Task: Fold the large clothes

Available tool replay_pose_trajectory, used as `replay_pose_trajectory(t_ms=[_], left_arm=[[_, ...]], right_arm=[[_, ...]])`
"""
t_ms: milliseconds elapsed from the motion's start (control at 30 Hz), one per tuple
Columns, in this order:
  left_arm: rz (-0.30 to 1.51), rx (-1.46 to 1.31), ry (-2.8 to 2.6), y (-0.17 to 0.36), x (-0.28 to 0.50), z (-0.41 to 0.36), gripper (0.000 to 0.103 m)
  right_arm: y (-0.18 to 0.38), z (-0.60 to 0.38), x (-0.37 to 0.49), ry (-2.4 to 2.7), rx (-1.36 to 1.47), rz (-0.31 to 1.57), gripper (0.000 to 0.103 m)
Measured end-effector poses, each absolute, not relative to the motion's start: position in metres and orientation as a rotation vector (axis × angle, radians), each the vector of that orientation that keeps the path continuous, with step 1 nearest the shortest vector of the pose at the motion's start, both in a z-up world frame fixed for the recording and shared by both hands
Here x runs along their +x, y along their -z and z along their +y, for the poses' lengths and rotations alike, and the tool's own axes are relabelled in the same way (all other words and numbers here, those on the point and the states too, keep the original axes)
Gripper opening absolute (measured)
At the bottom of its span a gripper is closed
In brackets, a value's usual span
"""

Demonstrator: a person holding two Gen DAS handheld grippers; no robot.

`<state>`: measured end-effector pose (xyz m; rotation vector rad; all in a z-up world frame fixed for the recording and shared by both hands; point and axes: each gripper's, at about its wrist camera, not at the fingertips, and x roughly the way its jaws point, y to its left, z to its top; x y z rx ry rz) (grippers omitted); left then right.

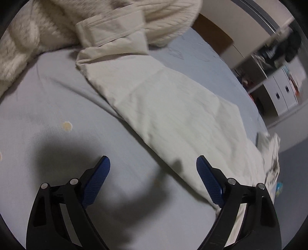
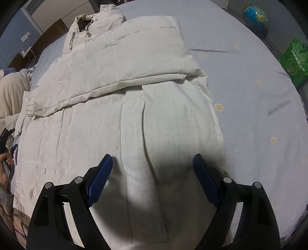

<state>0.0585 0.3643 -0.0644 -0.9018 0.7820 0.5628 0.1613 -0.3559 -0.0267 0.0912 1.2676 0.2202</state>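
Note:
A large cream padded jacket (image 2: 119, 107) lies spread on a pale blue bed (image 2: 250, 96), hood at the far end. One sleeve (image 2: 123, 63) is folded across its chest. My right gripper (image 2: 152, 165) is open and empty, hovering over the jacket's lower front by the placket. In the left wrist view the jacket's other sleeve (image 1: 163, 111) stretches diagonally across the bed (image 1: 57, 107), cuff at the far end. My left gripper (image 1: 153, 165) is open and empty, low over the sheet beside the sleeve's near edge.
A fluffy cream blanket (image 1: 28, 38) is piled at the far left. White shelving and cabinets (image 1: 279, 84) stand beyond the bed's right edge. A globe (image 2: 255, 16) and a green box (image 2: 294, 61) sit off the bed's far right. A hand (image 2: 4, 173) shows at the left edge.

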Motion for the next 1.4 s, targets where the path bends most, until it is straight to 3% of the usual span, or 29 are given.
replay_pose_trajectory(t_ms=[267, 467, 533, 633, 1400], left_arm=[[0.69, -0.97, -0.55, 0.072, 0.062, 0.395, 0.079], [0.6, -1.075, -0.545, 0.083, 0.057, 0.422, 0.05], [0.585, -1.11, -0.538, 0.085, 0.054, 0.427, 0.027], [0.559, -1.134, -0.528, 0.085, 0.05, 0.43, 0.01], [0.431, -0.888, -0.35, -0.039, 0.05, 0.337, 0.004]], right_arm=[[0.029, -0.353, 0.163, -0.22, 0.074, 1.276, 0.081], [0.032, -0.35, 0.164, -0.214, 0.055, 1.287, 0.081], [0.033, -0.35, 0.165, -0.211, 0.049, 1.291, 0.081], [0.036, -0.346, 0.167, -0.207, 0.039, 1.303, 0.081], [0.033, -0.355, 0.164, -0.254, 0.111, 1.289, 0.081]])
